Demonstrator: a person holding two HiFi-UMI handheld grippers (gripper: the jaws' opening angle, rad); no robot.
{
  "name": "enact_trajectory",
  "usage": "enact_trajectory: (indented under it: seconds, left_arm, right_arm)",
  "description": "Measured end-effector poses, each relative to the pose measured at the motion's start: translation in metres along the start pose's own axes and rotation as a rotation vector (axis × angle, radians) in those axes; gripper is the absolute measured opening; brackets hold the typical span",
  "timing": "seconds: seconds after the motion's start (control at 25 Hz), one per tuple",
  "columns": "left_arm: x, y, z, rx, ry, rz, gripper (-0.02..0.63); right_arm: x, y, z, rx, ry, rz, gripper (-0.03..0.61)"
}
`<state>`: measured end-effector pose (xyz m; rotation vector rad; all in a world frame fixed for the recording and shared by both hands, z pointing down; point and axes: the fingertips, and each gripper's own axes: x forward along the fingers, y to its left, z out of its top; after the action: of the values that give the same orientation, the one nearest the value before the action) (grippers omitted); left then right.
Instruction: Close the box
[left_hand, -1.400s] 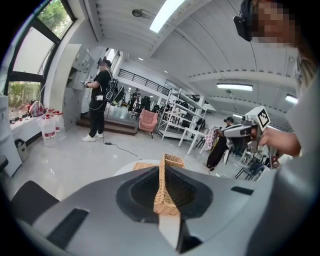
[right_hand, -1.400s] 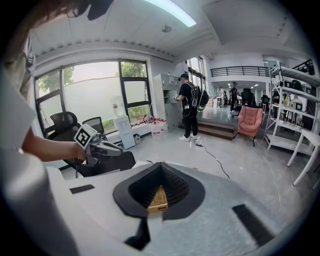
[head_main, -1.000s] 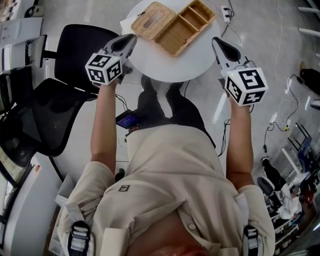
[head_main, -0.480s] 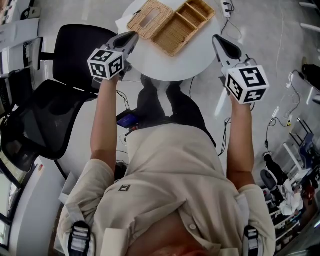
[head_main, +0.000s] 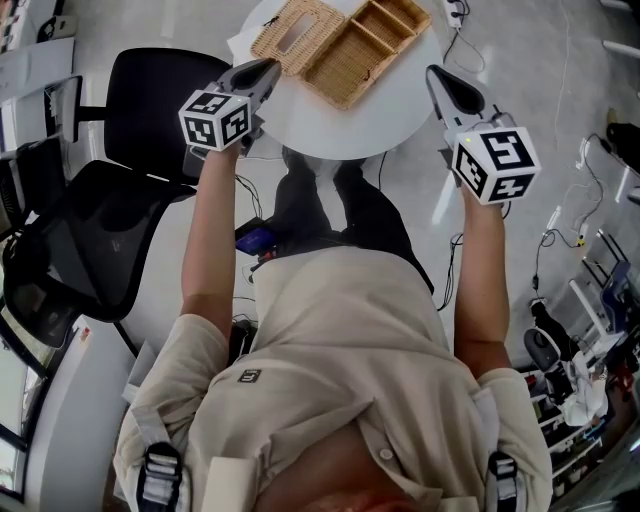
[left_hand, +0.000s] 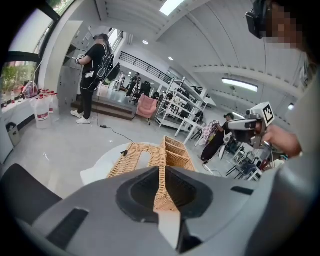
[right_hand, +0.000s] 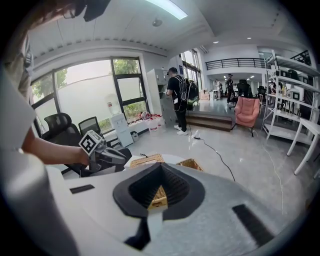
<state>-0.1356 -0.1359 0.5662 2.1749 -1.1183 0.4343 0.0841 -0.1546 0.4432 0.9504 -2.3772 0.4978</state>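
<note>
An open wicker box (head_main: 340, 45) lies on the round white table (head_main: 340, 135). Its flat lid (head_main: 293, 30) is folded out to the left. The compartmented base (head_main: 375, 40) is on the right. My left gripper (head_main: 264, 70) hovers at the table's near left edge, shut and empty, pointing at the lid. My right gripper (head_main: 438, 78) is off the table's right edge, also shut with nothing in it. The left gripper view shows the box (left_hand: 150, 157) just beyond the closed left gripper (left_hand: 161, 169). In the right gripper view the box (right_hand: 150, 160) lies past the right gripper (right_hand: 160, 165).
Two black office chairs (head_main: 160, 90) (head_main: 70, 240) stand at the left of the table. A white power strip (head_main: 452, 12) lies on the table's far right, and cables (head_main: 560, 220) run over the floor. A person (right_hand: 179, 100) stands far off by the windows.
Both grippers stay shut and nearly in place. The left one has edged slightly forward towards the table, and the view has drifted a little.
</note>
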Motion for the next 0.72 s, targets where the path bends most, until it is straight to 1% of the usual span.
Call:
enact_trajectory:
  seconds: [0.24, 0.72]
  left_arm:
    - [0.007, 0.005, -0.010, -0.029, 0.010, -0.011, 0.035]
    - [0.018, 0.001, -0.030, -0.141, 0.017, -0.069, 0.037]
  right_arm:
    - [0.004, 0.000, -0.008, 0.009, 0.011, -0.001, -0.008]
    - [0.006, 0.002, -0.021, 0.017, 0.031, 0.000, -0.008]
